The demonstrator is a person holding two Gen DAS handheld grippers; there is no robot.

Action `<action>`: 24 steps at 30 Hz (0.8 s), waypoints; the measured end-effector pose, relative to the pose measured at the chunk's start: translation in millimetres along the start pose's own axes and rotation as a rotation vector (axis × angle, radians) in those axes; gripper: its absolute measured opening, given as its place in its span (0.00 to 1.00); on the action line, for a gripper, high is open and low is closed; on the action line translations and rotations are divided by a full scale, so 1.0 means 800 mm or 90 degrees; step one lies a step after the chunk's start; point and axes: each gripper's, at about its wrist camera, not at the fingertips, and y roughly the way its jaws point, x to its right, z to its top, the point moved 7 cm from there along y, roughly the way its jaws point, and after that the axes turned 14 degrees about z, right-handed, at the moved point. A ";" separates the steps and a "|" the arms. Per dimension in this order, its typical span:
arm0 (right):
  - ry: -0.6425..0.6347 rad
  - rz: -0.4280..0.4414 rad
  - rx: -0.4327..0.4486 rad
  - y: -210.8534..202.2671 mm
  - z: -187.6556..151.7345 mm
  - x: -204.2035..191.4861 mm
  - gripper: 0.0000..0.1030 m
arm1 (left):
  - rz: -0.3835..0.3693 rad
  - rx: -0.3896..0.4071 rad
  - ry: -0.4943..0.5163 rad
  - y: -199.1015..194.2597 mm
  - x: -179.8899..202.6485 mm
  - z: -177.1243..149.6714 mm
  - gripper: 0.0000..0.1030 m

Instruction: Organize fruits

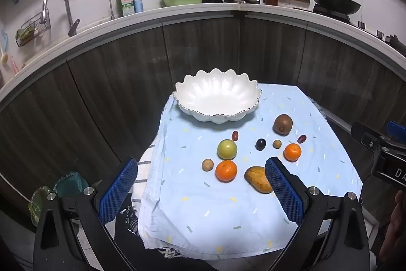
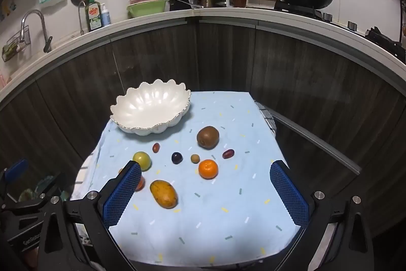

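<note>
A white scalloped bowl [image 1: 217,96] sits empty at the far left of a blue cloth [image 1: 228,220] spread over a small table, with fruit scattered on the cloth just near of it. A kiwi [image 1: 283,124] lies farthest right of the big pieces; a green apple [image 1: 226,149] sits left, with 1 orange [image 1: 226,170] just near of it and another orange [image 1: 292,151] well to the right. A mango [image 1: 257,179] lies nearest. A dark plum [image 1: 260,144], 2 red grapes [image 1: 235,135] [image 1: 301,138] and 2 small brown fruits [image 1: 207,165] [image 1: 276,144] fill the gaps. The left gripper [image 1: 200,192] and right gripper [image 2: 205,195] hover over the near edge, both jaws spread wide, gripping nothing.
</note>
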 end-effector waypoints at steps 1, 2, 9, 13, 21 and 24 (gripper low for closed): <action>0.000 0.000 -0.001 -0.001 0.000 0.000 1.00 | -0.001 -0.001 -0.003 0.000 0.000 0.000 0.99; 0.000 0.000 -0.001 -0.001 0.000 0.001 1.00 | -0.003 -0.002 -0.005 0.001 0.000 0.001 0.99; -0.004 -0.001 -0.008 0.000 -0.001 0.004 1.00 | 0.000 0.000 -0.008 -0.002 -0.003 0.001 0.99; -0.001 -0.006 -0.007 0.003 -0.001 0.008 1.00 | -0.001 0.005 -0.007 -0.002 -0.001 -0.002 0.99; -0.006 -0.005 0.000 -0.003 -0.001 0.002 1.00 | -0.003 0.006 -0.009 -0.003 -0.003 -0.001 0.99; -0.005 -0.004 -0.002 -0.004 -0.001 0.001 1.00 | -0.004 0.006 -0.010 -0.004 -0.003 0.000 0.99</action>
